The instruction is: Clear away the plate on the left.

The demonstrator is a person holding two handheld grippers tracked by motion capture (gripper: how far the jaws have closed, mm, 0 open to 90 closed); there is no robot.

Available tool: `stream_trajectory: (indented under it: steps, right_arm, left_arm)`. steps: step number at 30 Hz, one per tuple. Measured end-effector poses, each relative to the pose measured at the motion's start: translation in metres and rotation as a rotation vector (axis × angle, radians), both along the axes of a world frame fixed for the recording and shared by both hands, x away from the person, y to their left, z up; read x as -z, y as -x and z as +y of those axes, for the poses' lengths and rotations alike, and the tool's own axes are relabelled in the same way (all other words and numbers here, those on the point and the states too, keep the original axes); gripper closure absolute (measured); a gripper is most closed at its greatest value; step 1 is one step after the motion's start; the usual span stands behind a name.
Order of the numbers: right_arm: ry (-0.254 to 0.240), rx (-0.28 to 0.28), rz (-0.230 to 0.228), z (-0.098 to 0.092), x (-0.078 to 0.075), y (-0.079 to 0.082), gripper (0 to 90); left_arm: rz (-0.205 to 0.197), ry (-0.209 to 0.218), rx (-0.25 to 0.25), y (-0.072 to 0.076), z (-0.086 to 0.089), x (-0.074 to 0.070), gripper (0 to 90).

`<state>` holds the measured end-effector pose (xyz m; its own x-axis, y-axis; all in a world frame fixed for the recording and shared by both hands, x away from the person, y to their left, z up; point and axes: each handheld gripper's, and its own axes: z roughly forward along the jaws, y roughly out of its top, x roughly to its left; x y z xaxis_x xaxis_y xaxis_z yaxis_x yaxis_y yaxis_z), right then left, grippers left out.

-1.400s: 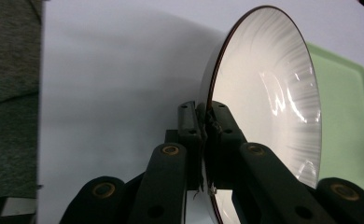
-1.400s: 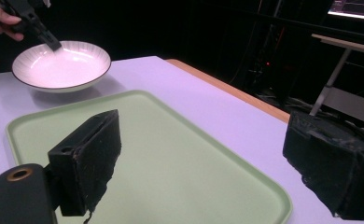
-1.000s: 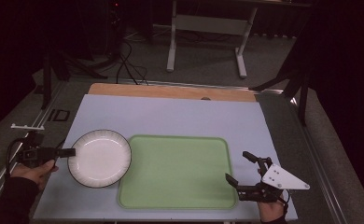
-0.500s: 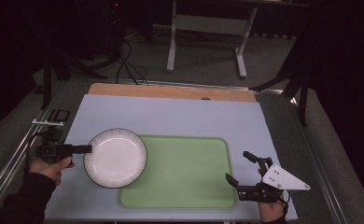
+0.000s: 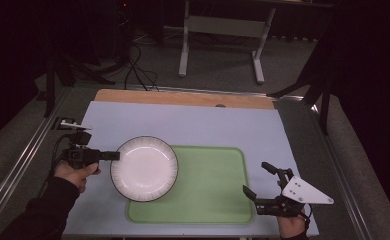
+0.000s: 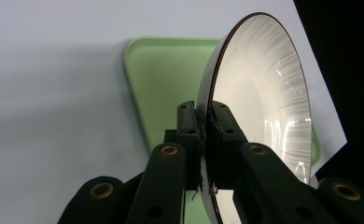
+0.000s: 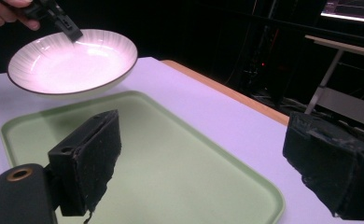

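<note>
Carried rightward since the earlier frames, the white plate now hangs in the air over the left end of the green tray on the desk. Left gripper has its fingers clamped on the plate's rim. Right gripper rests at the tray's right edge, fingers wide apart and holding nothing.

The left tongs reach in level from the left, jaws pinched tight on something thin. The right tongs gape wide apart, gripped by a hand at the near right.
</note>
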<state>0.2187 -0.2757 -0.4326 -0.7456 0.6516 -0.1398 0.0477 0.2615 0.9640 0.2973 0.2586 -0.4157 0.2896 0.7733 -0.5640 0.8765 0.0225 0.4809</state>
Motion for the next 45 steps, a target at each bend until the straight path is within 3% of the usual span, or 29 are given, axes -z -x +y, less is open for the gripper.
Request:
stream_trajectory:
  steps: [24, 32, 38, 39, 45]
  right_arm:
    - [-0.021, 0.014, -0.017, -0.005, -0.003, 0.002, 11.2]
    - [-0.028, 0.019, -0.029, -0.007, -0.005, 0.003, 11.2]
    - [-0.027, 0.018, -0.028, -0.007, -0.004, 0.002, 11.2]
    - [-0.027, 0.019, -0.029, -0.007, -0.004, 0.002, 11.2]
    - [-0.021, 0.017, -0.026, -0.006, -0.003, 0.002, 11.2]
  left_arm:
    - [-0.001, 0.0, 0.161, -0.027, -0.088, 0.003, 85.2]
    - [0.017, 0.01, 0.182, -0.036, -0.114, 0.014, 85.2]
    - [0.028, 0.01, 0.189, -0.041, -0.121, 0.023, 85.1]
    - [0.039, 0.013, 0.182, -0.044, -0.126, 0.034, 85.1]
    - [0.075, 0.018, 0.172, -0.049, -0.132, 0.053, 85.0]
